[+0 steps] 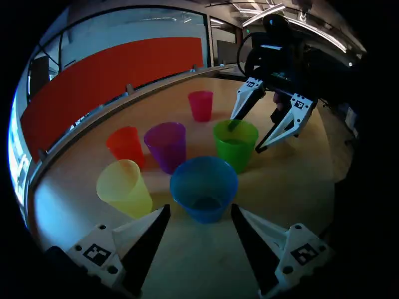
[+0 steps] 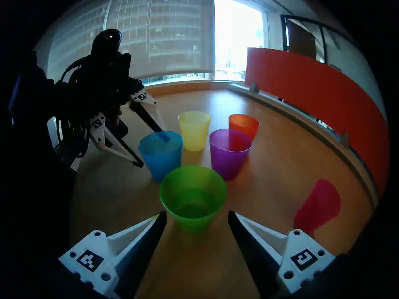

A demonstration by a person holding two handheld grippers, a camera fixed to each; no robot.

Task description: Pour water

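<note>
The left gripper (image 1: 199,207) holds its fingers apart at lower centre, tips flanking a blue translucent plastic cup (image 1: 203,187) on the wooden worktop (image 1: 299,189). The right gripper (image 2: 196,214), fingers likewise apart, flanks a green translucent plastic cup (image 2: 193,197). Square black-and-white markers (image 2: 90,260) sit on the fingers.

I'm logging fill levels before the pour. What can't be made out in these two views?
1. Blue cup and green cup: each has a dark patch at the bottom; in both views it could be water or shadow.
2. Orange cup: in the left gripper view its own wall hides the inside; in the right gripper view it is too small.
3. Pink cup: smeared at the image edge in the right gripper view.
</note>
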